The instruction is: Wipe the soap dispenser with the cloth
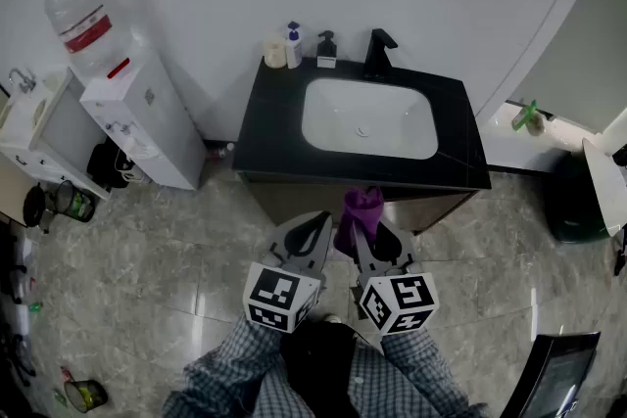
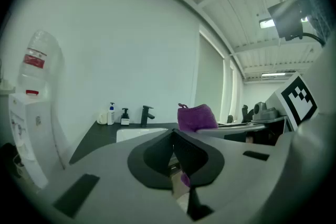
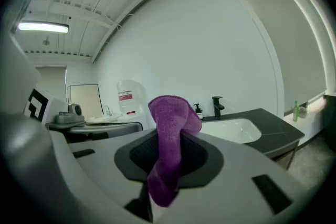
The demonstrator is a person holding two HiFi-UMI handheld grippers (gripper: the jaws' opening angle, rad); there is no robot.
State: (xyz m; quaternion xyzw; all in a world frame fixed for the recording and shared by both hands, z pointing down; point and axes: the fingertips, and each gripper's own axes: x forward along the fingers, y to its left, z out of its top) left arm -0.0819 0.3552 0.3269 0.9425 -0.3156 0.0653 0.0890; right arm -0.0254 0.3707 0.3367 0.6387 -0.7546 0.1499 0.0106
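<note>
The black desk (image 1: 265,127) with its white sink (image 1: 367,117) fills the middle of the head view, and both grippers are in front of it, over the floor and well apart from it. The left gripper (image 1: 315,232) has its fingers pressed together with nothing between them. The right gripper (image 1: 372,245), just beside it at 3 o'clock, has its fingers pinching the purple cloth (image 1: 360,213), which stands up above the fingertips and also hangs below them.

The soap dispenser (image 1: 326,49), which I take to be the small dark pump bottle, stands upright at the back edge of the desk, against the wall. The black faucet (image 1: 379,52) is near it at 3 o'clock, and a white bottle with a blue top (image 1: 293,44) is near it at 9 o'clock.

From the cloth, the soap dispenser lies at about 12 o'clock, a little toward 11, on the far side of the sink. Its long axis is vertical. Both grippers seem about equally far from it, but only the right one carries the cloth. So in my judgement the wiping is not yet begun, and the next move is a long reach forward over the sink.
</note>
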